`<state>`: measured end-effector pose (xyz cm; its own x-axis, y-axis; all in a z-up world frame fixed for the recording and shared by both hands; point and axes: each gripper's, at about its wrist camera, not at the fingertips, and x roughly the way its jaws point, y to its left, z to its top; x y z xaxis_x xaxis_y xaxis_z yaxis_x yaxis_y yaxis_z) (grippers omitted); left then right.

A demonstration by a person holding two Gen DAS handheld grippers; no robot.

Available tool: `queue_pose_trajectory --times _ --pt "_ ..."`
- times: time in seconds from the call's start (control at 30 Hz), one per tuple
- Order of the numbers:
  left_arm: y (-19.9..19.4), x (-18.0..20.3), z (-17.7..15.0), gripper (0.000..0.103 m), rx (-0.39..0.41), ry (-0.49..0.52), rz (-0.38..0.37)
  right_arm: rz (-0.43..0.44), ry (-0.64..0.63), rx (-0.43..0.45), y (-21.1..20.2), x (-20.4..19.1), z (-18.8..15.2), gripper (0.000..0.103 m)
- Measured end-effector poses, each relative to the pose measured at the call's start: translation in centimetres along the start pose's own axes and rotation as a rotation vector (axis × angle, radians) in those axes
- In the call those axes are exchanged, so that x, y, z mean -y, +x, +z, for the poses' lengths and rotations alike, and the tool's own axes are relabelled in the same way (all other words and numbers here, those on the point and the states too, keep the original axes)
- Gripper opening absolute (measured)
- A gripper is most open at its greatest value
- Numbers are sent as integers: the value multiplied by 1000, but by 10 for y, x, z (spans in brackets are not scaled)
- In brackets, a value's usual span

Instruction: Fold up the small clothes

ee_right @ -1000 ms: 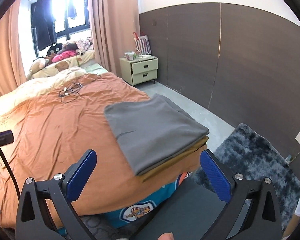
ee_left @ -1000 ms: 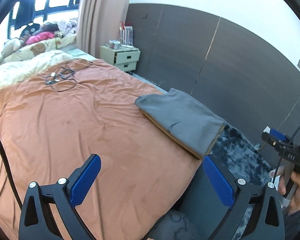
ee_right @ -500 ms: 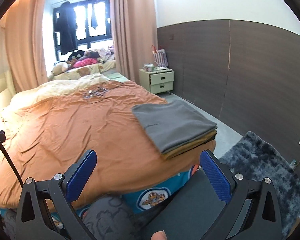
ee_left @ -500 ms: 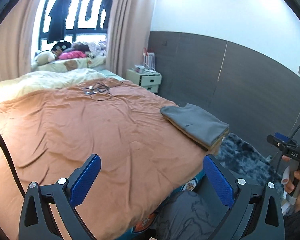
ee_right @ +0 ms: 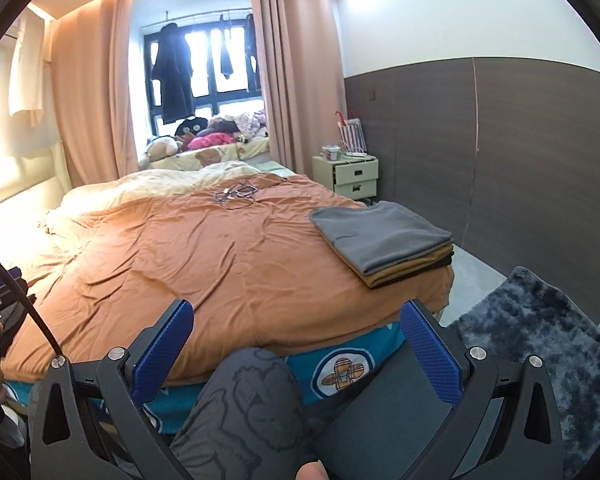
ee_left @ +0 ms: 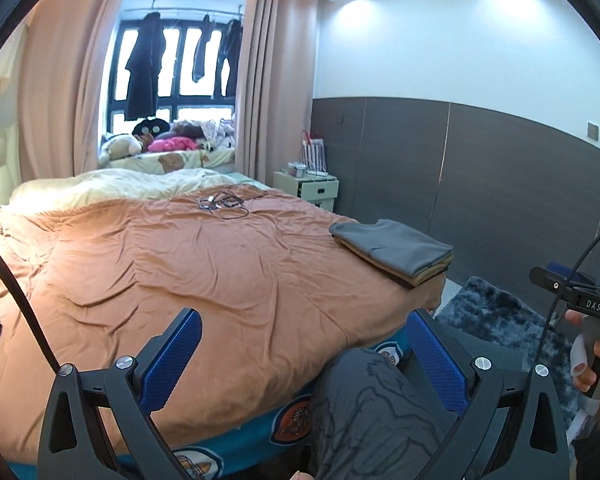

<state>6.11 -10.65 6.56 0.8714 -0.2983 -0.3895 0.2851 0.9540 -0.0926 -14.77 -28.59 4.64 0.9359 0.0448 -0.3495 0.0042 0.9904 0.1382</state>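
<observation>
A: Two grippers, both empty? The left gripper (ee_left: 300, 356) and right gripper (ee_right: 296, 344) each hang with jaws spread wide, short of the bed (ee_right: 228, 264).

B: Yes. The folded clothes (ee_right: 384, 238) sit stacked at the bed's far right corner, grey piece on top.

A: How would they handle?

B: Light, soft and limp, I'd judge. Pinch a folded edge, or support both ends; the layers could slide apart.

A bed (ee_right: 228, 264) under an orange cover fills the room. Peach curtains (ee_right: 296, 80) frame a bright window (ee_right: 204, 76). Dark panelling (ee_right: 520, 152) lines the lower wall, behind a cream nightstand (ee_right: 350, 178) and a shaggy grey rug (ee_right: 540, 344).
</observation>
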Motion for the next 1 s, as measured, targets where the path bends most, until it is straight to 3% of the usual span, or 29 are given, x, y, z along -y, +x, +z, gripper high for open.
queue_pose_trajectory --times 0.37,0.57,1.0 --pt "-32 21 -15 103 54 32 61 29 14 38 -8 1 -26 103" --pt "-33 16 -14 103 35 4 25 33 21 41 -3 -4 -31 103" --pt "-35 16 -15 103 47 23 55 9 24 33 -8 -24 -38 103"
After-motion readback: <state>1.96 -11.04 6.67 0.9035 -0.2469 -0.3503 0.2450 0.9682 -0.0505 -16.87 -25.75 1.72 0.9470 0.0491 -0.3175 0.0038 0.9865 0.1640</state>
